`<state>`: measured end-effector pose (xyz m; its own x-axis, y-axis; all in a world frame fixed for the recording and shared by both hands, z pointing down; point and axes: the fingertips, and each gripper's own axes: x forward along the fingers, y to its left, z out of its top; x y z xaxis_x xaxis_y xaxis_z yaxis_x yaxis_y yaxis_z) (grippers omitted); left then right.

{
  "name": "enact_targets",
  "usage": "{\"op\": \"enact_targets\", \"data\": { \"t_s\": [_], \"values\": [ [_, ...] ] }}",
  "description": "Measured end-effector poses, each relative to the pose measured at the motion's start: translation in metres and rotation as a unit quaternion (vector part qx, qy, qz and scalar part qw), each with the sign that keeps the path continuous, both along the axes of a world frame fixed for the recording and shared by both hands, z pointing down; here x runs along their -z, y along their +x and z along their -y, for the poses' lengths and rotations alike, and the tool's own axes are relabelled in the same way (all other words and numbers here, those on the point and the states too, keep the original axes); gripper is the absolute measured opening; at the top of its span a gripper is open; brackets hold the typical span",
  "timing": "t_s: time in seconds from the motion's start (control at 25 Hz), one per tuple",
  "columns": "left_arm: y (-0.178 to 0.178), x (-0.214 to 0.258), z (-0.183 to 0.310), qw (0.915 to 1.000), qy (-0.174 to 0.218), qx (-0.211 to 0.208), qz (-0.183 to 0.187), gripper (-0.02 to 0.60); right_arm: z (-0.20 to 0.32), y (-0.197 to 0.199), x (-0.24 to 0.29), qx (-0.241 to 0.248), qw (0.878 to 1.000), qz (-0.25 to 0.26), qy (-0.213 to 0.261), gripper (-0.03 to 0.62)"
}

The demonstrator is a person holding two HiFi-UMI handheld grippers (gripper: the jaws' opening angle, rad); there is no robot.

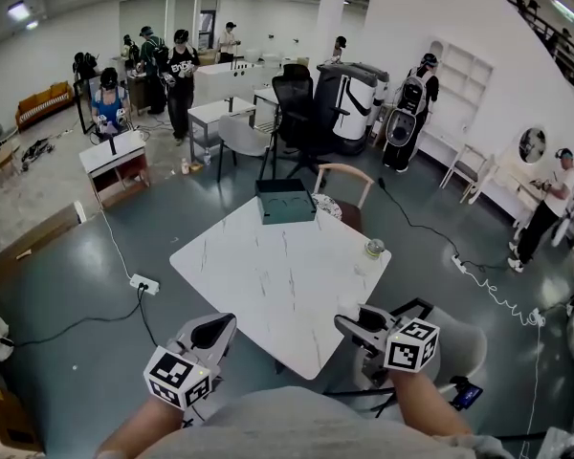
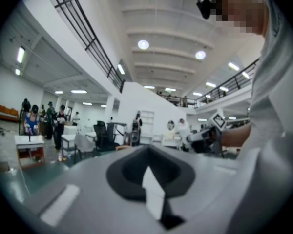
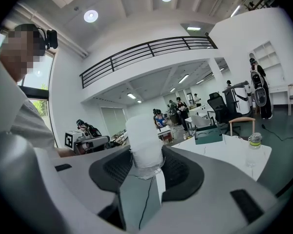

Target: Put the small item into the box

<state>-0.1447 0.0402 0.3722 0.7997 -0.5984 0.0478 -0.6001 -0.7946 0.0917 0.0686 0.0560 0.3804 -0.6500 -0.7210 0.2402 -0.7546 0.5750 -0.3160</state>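
Note:
A white marble table (image 1: 268,285) stands in front of me. A dark green open box (image 1: 285,202) sits at its far edge, also seen in the right gripper view (image 3: 208,134). The small item, a clear jar with a green lid (image 1: 374,248) (image 3: 254,141), stands at the table's right edge. My left gripper (image 1: 206,338) (image 2: 149,177) hangs off the table's near left corner, fingers together, holding nothing. My right gripper (image 1: 359,325) (image 3: 144,145) hovers near the front right edge, well short of the jar. Its white-padded fingers stand slightly apart with nothing between them.
A wooden chair (image 1: 344,185) stands behind the box and a grey chair (image 1: 459,347) below my right gripper. A power strip (image 1: 144,283) and cables lie on the floor at left. Desks, a black office chair (image 1: 292,103) and several people fill the back.

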Motion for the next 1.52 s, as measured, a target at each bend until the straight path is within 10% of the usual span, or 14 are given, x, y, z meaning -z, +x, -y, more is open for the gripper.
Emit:
{"op": "enact_targets", "data": {
  "t_s": [1.04, 1.52],
  "values": [
    [0.150, -0.037, 0.178, 0.9870, -0.080, 0.137, 0.027, 0.006, 0.235, 0.127, -0.042, 0.150, 0.988, 0.038, 0.003, 0.178],
    [0.121, -0.055, 0.279, 0.9899, -0.065, 0.121, 0.036, 0.006, 0.344, 0.092, -0.058, 0.118, 0.993, 0.018, 0.009, 0.178]
  ]
}}
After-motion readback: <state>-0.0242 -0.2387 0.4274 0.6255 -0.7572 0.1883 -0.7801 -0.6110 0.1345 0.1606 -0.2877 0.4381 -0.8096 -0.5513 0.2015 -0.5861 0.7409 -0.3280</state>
